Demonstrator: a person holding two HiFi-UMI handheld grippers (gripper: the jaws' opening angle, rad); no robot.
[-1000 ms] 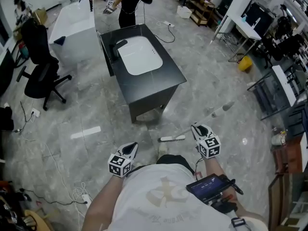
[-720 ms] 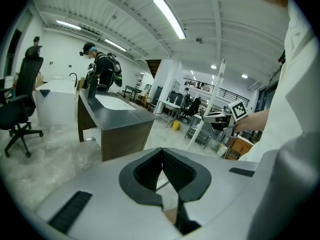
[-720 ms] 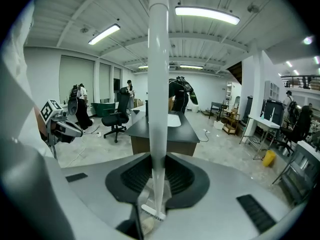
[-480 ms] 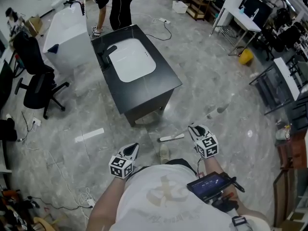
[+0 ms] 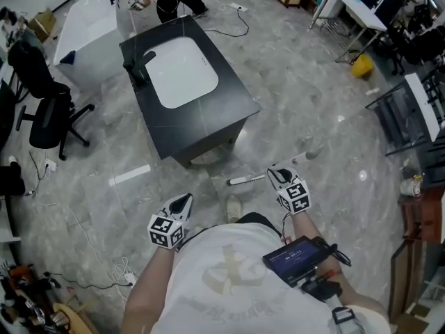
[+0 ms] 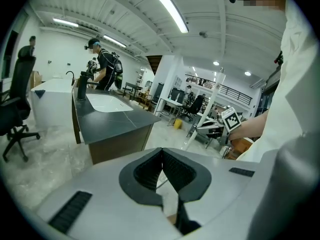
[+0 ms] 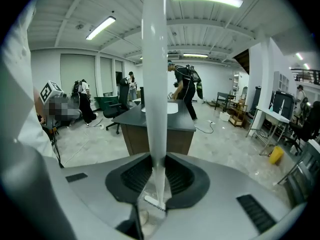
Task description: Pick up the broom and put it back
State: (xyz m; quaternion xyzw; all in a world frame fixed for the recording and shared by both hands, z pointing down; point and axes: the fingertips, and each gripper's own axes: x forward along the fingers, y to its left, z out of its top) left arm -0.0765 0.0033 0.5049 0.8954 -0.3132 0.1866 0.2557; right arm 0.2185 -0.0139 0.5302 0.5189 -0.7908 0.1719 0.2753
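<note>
Left gripper (image 5: 182,202) hangs clenched and empty. Right gripper (image 5: 277,175) grasps the white-handled broom (image 5: 247,180) by its pole, brush head over the grey marble floor (image 5: 313,103) just off the black sink cabinet's (image 5: 226,99) near corner. Both have drifted closer to that cabinet, so the pick-up looks done and only the return remains.

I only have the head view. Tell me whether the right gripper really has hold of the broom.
Observer: In the right gripper view, the right gripper is shut on the white broom handle, with a pad pressing on each side.
Operator: Now report the left gripper.
Observer: In the left gripper view, the left gripper has its jaw tips together and nothing between them.
</note>
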